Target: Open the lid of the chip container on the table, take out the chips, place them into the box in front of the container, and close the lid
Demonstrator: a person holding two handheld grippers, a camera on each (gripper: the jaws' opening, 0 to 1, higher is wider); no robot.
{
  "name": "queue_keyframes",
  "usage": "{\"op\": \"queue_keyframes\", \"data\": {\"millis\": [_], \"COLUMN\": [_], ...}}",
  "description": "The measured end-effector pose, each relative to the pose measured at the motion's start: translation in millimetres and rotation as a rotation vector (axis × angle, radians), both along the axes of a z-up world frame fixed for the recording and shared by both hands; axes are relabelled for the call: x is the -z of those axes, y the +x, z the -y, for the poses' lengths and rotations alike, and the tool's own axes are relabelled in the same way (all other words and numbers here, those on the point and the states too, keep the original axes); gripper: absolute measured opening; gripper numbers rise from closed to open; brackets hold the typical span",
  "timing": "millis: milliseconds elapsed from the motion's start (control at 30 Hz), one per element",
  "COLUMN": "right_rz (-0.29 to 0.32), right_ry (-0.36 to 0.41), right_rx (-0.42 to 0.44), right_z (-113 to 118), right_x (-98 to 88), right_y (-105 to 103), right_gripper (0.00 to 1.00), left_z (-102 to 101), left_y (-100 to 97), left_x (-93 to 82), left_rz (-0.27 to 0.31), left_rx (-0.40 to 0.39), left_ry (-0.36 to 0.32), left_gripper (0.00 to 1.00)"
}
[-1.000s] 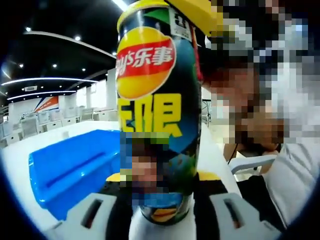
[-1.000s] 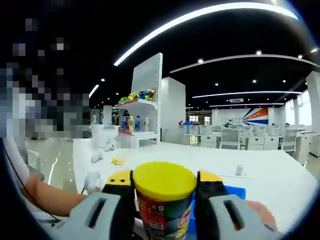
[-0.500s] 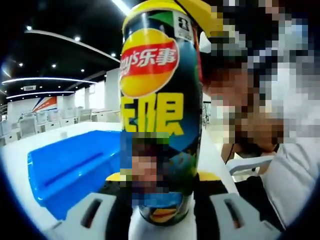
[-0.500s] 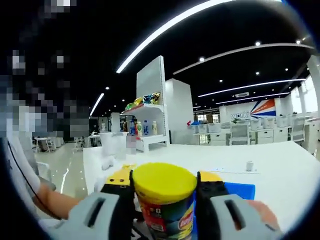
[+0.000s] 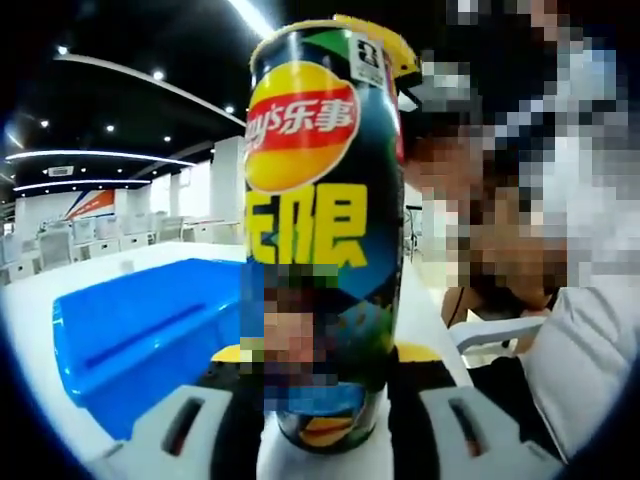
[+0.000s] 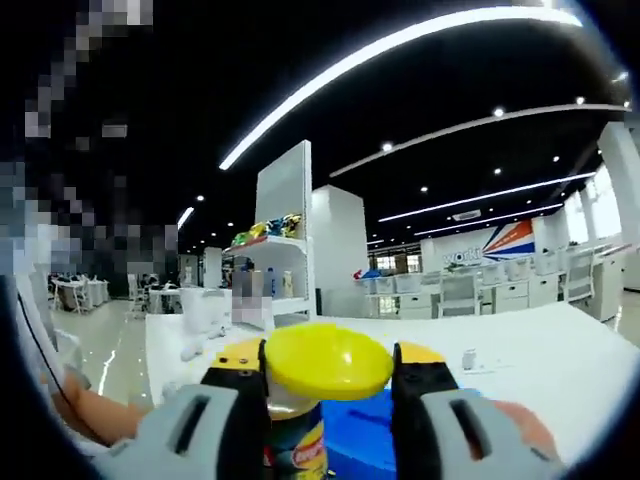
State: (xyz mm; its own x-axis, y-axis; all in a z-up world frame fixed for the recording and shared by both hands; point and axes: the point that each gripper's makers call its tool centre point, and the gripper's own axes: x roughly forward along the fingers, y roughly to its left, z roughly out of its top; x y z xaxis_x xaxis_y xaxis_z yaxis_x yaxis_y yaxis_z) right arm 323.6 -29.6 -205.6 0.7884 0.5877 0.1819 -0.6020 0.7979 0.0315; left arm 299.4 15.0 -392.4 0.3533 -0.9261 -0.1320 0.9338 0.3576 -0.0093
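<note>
Here, left tool (image 5: 318,400) clamping glossy cylindrical can (image 5: 318,220), right tool (image 6: 328,385) gripping round yellow lid (image 6: 328,360).

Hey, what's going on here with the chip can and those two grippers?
A person is opening a chip can with two handheld grippers. The left gripper is clamped around the lower body of the can, holding it upright on the white table. The right gripper grips the yellow lid, which sits tilted and raised off the can's rim, so the lid is coming off. The blue box waits open beside the can. No chips have been taken out yet.
</note>
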Motion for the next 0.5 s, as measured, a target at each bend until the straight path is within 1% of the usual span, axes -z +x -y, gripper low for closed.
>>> {"op": "queue_keyframes", "data": {"millis": [67, 100, 133, 233, 300, 333, 367, 400, 433, 467, 500], "right_rz": [-0.001, -0.015, -0.035, -0.074, -0.102, -0.124, -0.146, -0.19, -0.226, -0.282, -0.292], "right_ry": [-0.013, -0.019, -0.029, -0.056, -0.115, -0.146, -0.156, -0.156, -0.156, -0.139, -0.145], "right_rx": [0.056, 0.082, 0.119, 0.186, 0.225, 0.241, 0.244, 0.255, 0.263, 0.282, 0.29], "right_z": [19.2, 28.8, 42.9, 73.2, 92.9, 103.5, 109.0, 118.3, 124.2, 131.5, 133.6], "right_x": [4.4, 9.0, 16.3, 36.3, 57.3, 71.7, 82.2, 98.1, 109.5, 124.3, 128.5], "right_y": [6.0, 9.2, 13.1, 20.9, 26.6, 30.7, 32.9, 36.2, 37.6, 38.2, 38.2], "right_gripper": [0.44, 0.44, 0.44, 0.44, 0.44, 0.44, 0.44, 0.44, 0.44, 0.44, 0.44], "left_z": [-0.2, -0.4, -0.4, -0.6, -0.8, -0.9, -0.9, -1.1, -1.2, -1.3, -1.5], "left_y": [-0.1, -0.5, -0.4, -0.9, -1.1, -1.5, -1.5, -1.6, -1.7, -1.6, -1.8], "left_x": [-0.3, -0.4, -0.4, -0.7, -0.8, -0.9, -1.0, -1.0, -1.1, -1.2, -1.2], "left_rz": [0.0, 0.001, 0.0, 0.0, 0.0, 0.001, 0.002, 0.002, 0.002, 0.002, 0.002], "left_rx": [-0.002, -0.002, -0.003, -0.002, -0.003, -0.003, -0.004, -0.005, -0.005, -0.005, -0.006], "left_ry": [-0.003, -0.004, -0.005, -0.005, -0.005, -0.005, -0.006, -0.007, -0.009, -0.01, -0.01], "left_gripper": [0.49, 0.49, 0.49, 0.49, 0.49, 0.49, 0.49, 0.49, 0.49, 0.49, 0.49]}}
